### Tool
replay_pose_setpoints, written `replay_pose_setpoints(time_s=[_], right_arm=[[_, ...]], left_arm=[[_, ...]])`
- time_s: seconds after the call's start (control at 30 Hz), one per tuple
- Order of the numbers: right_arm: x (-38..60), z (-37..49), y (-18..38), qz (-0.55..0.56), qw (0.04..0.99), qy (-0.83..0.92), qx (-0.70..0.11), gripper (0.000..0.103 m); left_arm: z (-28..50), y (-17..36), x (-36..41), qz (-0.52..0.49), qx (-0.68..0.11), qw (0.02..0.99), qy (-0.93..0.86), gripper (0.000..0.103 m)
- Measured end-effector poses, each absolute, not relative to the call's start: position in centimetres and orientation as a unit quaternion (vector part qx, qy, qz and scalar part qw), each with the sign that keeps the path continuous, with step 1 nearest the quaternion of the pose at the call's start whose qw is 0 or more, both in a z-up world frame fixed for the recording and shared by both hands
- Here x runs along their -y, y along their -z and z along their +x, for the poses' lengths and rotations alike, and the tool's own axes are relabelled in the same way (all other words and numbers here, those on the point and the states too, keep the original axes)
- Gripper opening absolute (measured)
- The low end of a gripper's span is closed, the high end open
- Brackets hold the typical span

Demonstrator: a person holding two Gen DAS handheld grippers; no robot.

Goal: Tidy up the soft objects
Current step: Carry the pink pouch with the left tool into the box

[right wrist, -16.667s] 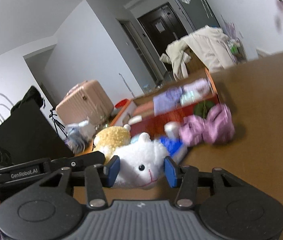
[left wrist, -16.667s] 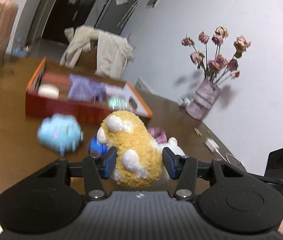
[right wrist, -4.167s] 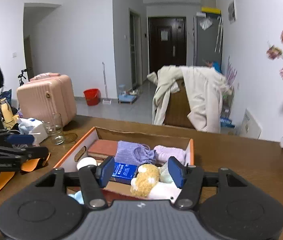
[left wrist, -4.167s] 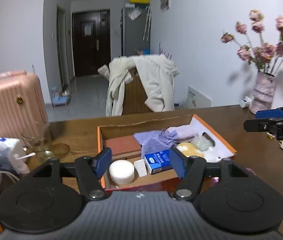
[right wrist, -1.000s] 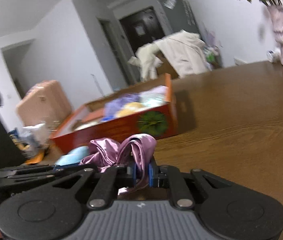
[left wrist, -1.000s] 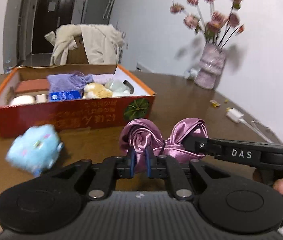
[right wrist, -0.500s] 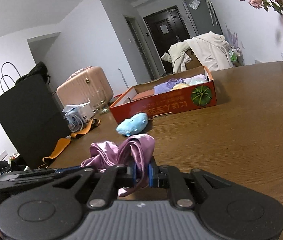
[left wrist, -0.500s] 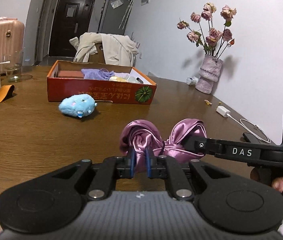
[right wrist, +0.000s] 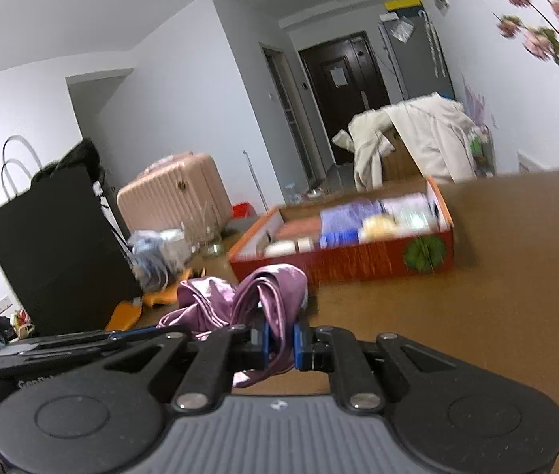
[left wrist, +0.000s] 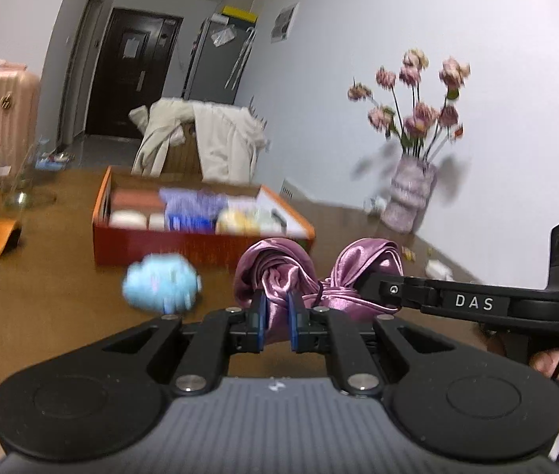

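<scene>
Both grippers, left (left wrist: 276,318) and right (right wrist: 279,341), clamped on one purple satin cloth (left wrist: 279,272)

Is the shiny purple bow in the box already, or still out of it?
Out. The purple satin bow is pinched in both the left gripper and right gripper, in front of the orange box.

Dim, cool indoor light; its source is out of view. Motion blur smears the box (left wrist: 200,241), blue toy (left wrist: 160,286) and flowers (left wrist: 417,94), while each gripper body stays sharp. Fisheye bends walls and darkens corners. The vase (left wrist: 409,205) throws soft shadows on the wall.
</scene>
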State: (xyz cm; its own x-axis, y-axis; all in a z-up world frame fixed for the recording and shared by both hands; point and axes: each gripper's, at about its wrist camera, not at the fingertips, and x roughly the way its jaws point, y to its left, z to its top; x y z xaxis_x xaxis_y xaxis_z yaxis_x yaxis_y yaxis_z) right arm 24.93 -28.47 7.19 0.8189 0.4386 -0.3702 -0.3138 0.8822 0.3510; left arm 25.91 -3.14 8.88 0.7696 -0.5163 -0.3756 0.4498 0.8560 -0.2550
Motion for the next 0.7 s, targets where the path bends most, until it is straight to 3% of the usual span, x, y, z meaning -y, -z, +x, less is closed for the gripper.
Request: replay_pose_setpoints(time_s=[0.3,0.57,0.7], right_arm=[[26.9,41.7,-10.6,0.14,0.941,-0.205,-0.23,0.011],[23.9,51.4,-5.9,0.124,0.929,-0.196,-0.287,0.012],[22.6,53.2,-2.9,0.111,0.921,-0.191,-0.32,0.02]], left_arm=[[41.8,-11.5,2.0,-0.067,-0.233,0.939,0.243,0.011],[49.9,-6.6,0.2,-0.073,-0.306,0.924,0.219,0.012],[50.7,-4.6,-0.3,-0.055,-0.327,0.919,0.213,0.016]])
